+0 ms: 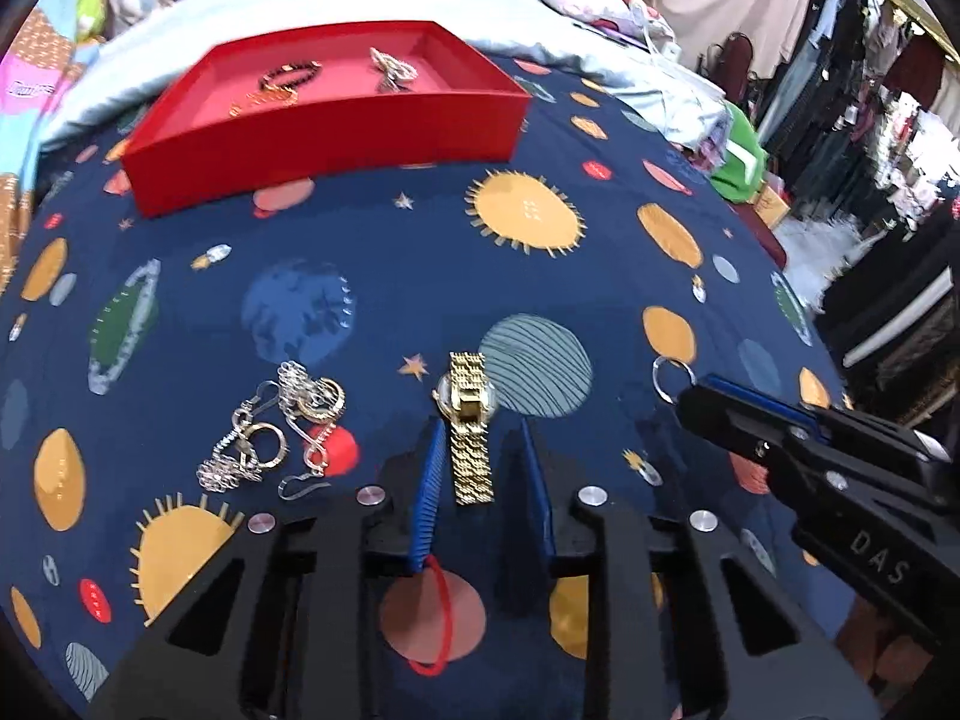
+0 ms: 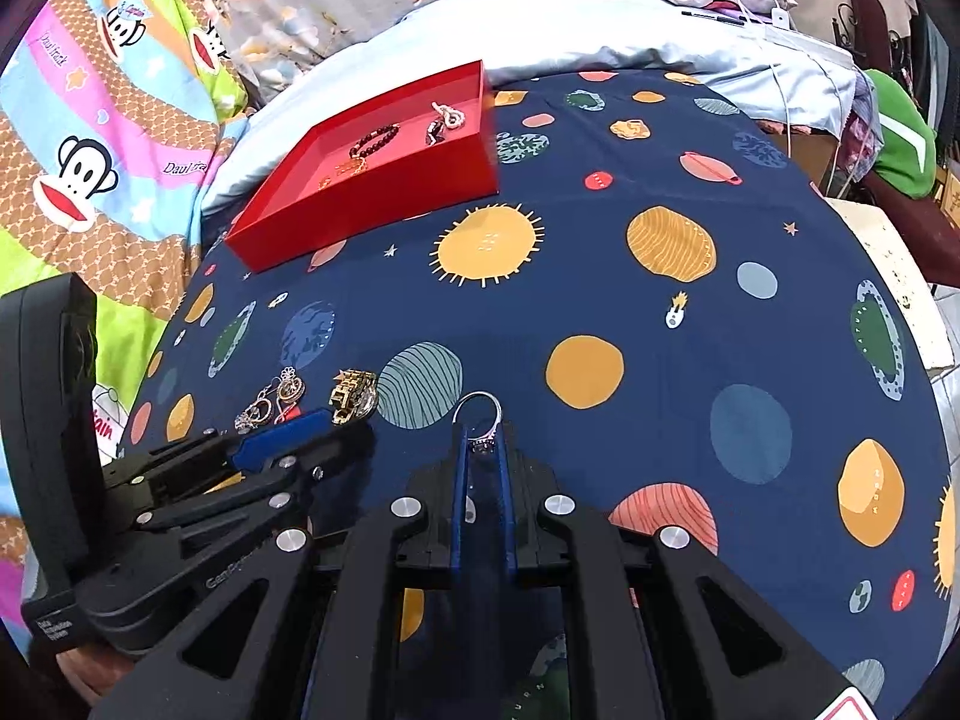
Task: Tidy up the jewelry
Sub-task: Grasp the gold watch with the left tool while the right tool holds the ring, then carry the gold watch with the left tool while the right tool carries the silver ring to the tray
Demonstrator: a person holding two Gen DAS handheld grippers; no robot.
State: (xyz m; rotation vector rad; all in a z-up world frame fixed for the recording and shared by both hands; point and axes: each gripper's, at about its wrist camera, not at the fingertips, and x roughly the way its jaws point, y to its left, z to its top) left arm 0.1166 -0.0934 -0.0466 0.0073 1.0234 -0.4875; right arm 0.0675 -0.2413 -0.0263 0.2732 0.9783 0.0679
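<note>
A gold watch (image 1: 471, 420) lies on the navy planet-print cloth between the blue pads of my left gripper (image 1: 482, 429). The left pad touches its band, but a gap shows at the right pad, so the gripper is open. My right gripper (image 2: 483, 435) is shut on a silver ring (image 2: 477, 414) just above the cloth; from the left wrist the ring (image 1: 672, 381) sticks out of the right gripper (image 1: 690, 402). A red tray (image 1: 324, 138) at the back holds a dark bead bracelet (image 1: 291, 75), a gold chain (image 1: 264, 99) and a silver piece (image 1: 393, 69).
A tangle of silver and gold earrings (image 1: 282, 432) lies left of the watch. A pale blue quilt (image 1: 570, 18) and pillows bound the cloth at the back. Hanging clothes (image 1: 840, 90) and a green item (image 1: 741, 162) stand beyond the right edge. A cartoon-print blanket (image 2: 90, 150) lies left.
</note>
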